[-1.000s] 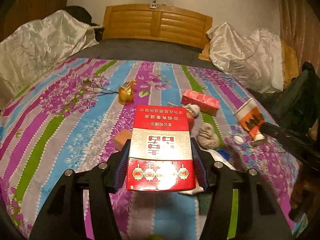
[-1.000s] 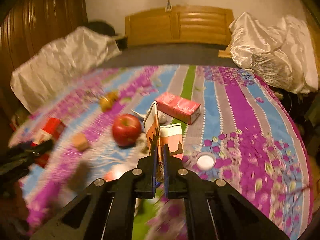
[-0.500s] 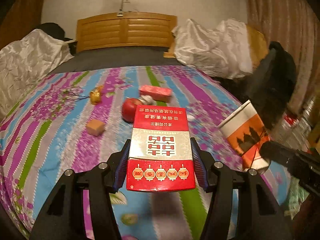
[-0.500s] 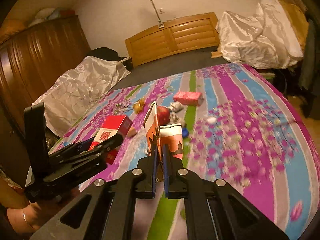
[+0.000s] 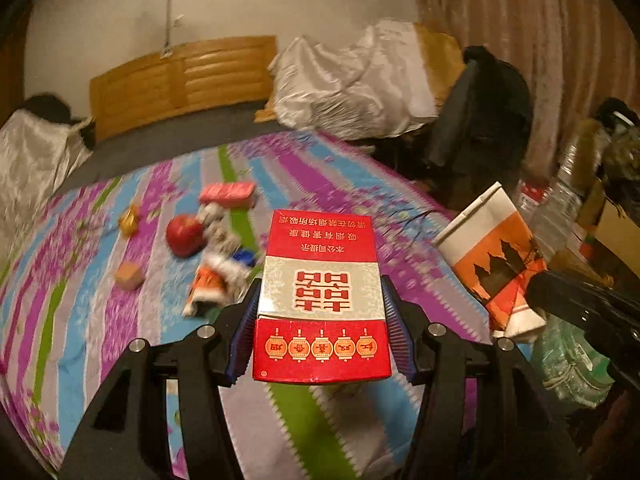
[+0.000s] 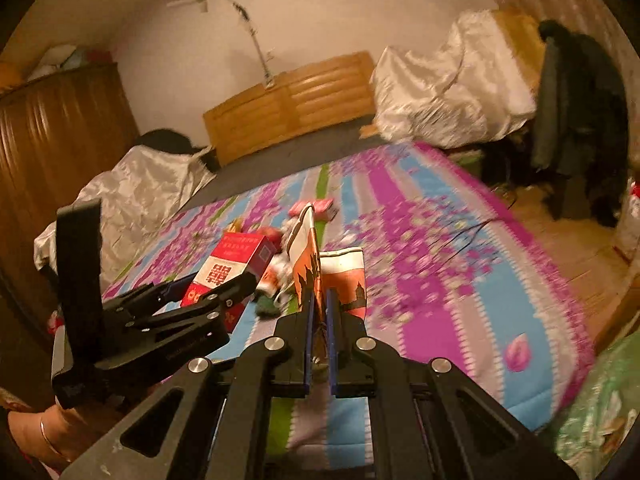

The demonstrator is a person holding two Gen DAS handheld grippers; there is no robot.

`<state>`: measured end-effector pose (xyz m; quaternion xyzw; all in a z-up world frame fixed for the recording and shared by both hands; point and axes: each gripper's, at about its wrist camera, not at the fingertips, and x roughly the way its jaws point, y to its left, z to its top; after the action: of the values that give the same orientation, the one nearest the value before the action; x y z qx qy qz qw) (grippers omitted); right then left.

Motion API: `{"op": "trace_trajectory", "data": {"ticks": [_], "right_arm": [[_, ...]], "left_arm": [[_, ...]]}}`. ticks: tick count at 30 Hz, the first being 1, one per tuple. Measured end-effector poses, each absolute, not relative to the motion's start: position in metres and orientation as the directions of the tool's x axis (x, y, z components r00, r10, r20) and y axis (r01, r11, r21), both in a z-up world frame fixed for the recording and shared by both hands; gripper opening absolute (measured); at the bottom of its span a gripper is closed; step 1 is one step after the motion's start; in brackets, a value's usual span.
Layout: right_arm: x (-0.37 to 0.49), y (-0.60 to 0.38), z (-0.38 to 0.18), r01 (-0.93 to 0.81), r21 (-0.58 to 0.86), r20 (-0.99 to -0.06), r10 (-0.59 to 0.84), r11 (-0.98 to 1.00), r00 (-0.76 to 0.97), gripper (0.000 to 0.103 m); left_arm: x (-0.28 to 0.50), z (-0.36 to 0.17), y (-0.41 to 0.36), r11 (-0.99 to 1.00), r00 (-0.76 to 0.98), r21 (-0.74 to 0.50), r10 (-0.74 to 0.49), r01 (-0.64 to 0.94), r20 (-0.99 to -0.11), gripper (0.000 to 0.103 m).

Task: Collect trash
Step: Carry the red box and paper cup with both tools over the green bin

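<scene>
Left wrist view looking along its gripper over the bed (image 5: pixel 320 176) toward the headboard (image 5: pixel 184 80), right wrist view higher, facing likewise, both sharing bed and headboard

Bedspread (image 6: pixel 440 280) motion-blurred; litter beside apple (image 5: pixel 184 235) too smeared to identify.

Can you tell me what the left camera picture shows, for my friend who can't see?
The left gripper holds a red box above a stripy bed. The right gripper beside it holds a squashed orange paper cup, and a red apple lies on the bed.
</scene>
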<state>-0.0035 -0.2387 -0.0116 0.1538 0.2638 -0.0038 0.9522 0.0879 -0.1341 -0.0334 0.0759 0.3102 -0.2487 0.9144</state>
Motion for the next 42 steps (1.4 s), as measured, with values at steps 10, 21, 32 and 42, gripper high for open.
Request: {"op": "trace_trajectory", "data": {"ticks": [10,21,32,42], "right_arm": [[-0.08,-0.314,0.043,0.29,0.258,-0.401,-0.171,0.922,0.9,0.007],[-0.195,-0.407,0.057,0.558,0.271,-0.352,-0.458,0.785,0.816,0.007],[-0.276,-0.474,0.042,0.728,0.258,-0.369,-0.631,0.636,0.682,0.007],[-0.296,-0.506,0.009,0.798,0.257,-0.481,-0.644,0.545,0.595,0.007]], "left_arm": [[0.069,0.012,-0.232,0.756,0.632,0.003,-0.545,0.654,-0.551,0.054],[0.015,0.03,-0.344,0.568,0.513,0.067,-0.678,0.82,-0.527,0.054],[-0.048,0.017,-0.427,0.359,0.359,0.117,-0.74,0.926,-0.569,0.054],[-0.078,-0.01,-0.472,0.259,0.279,0.128,-0.714,0.957,-0.643,0.054]]}}
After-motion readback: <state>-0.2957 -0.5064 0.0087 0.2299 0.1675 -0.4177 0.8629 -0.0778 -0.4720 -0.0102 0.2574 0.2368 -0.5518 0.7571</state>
